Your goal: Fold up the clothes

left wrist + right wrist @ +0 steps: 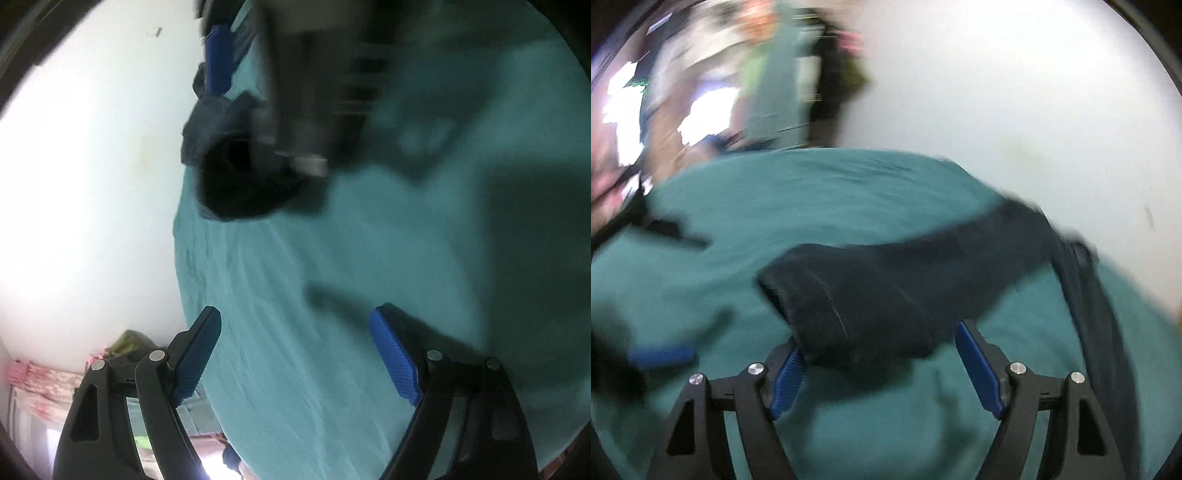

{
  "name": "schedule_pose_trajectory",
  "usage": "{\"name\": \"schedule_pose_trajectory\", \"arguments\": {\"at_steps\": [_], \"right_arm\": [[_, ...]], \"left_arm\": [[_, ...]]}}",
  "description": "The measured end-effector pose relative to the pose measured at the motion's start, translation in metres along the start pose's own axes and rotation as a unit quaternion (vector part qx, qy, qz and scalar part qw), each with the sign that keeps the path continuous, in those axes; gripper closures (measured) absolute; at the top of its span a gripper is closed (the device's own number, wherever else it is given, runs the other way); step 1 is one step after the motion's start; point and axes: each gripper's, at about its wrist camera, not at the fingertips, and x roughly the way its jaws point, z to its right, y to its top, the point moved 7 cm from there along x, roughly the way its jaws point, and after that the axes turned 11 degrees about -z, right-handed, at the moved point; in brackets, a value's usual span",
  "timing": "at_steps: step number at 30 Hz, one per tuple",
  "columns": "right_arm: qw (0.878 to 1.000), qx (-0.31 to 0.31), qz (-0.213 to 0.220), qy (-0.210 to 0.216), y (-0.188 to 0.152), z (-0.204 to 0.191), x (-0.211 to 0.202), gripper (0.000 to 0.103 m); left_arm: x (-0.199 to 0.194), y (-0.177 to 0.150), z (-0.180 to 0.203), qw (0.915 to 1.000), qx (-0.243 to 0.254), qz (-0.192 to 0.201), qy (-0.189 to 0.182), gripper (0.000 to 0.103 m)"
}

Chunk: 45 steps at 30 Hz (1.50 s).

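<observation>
- While both views were smeared by motion, one dark garment could be made out lying on the teal bed sheet, bunched and stretched toward the white wall
- The right gripper stood with its blue pads wide apart, the near end of the garment sitting between and just ahead of them – not pinched, as far as the blur allowed
- The left gripper was likewise spread wide, holding nothing, with bare sheet between its fingers; the garment lay well ahead of it, near the sheet's edge by the wall
- In the left view the other gripper showed as a blurred dark mass above the cloth, one blue pad visible
- The step in hand looked like taking hold of the garment's near end, so as to spread it flat before any fold
- To do it well, I judged the right tongs should close on a single layer at a hem or corner rather than on the thick bunch – a grab at the wad would drag the whole heap
- The left gripper would want the opposite end, so the cloth could be drawn taut between the two
- Count: one garment, one sheet, two grippers, each with two fingers; whether a second dark piece lay at the far right of the right view I could not tell
</observation>
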Motion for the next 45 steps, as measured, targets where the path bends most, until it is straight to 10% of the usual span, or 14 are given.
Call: {"name": "schedule_pose_trajectory", "arguments": {"at_steps": [5,12,30,34,38,42,45], "right_arm": [[0.995,0.089,-0.047,0.025,0.009,0.054,0.026,0.029],[0.960,0.186,-0.073,0.195,0.006,0.087,0.031,0.028],[0.983,0.096,-0.083,0.137,-0.010,0.088,0.027,0.028],[0.976,0.127,-0.089,0.151,-0.007,0.093,0.031,0.047],[0.955,0.174,-0.131,0.203,-0.007,0.090,0.049,0.043],[0.909,0.278,-0.162,0.267,-0.014,0.098,0.070,0.068],[0.901,0.316,-0.166,0.248,-0.023,0.112,0.072,0.073]], "left_arm": [[0.005,0.048,-0.027,0.9971,-0.075,-0.003,0.010,0.018],[0.005,0.095,-0.062,0.9843,-0.175,0.017,0.003,0.018],[0.018,0.125,-0.105,0.9654,-0.247,0.032,-0.079,0.013],[0.032,0.116,-0.116,0.9606,-0.254,0.018,-0.112,0.042],[0.046,0.107,-0.126,0.9546,-0.260,0.004,-0.145,0.081],[0.059,0.105,-0.125,0.9400,-0.289,-0.014,-0.181,0.095],[0.065,0.098,-0.128,0.9309,-0.309,-0.024,-0.193,0.097]]}}
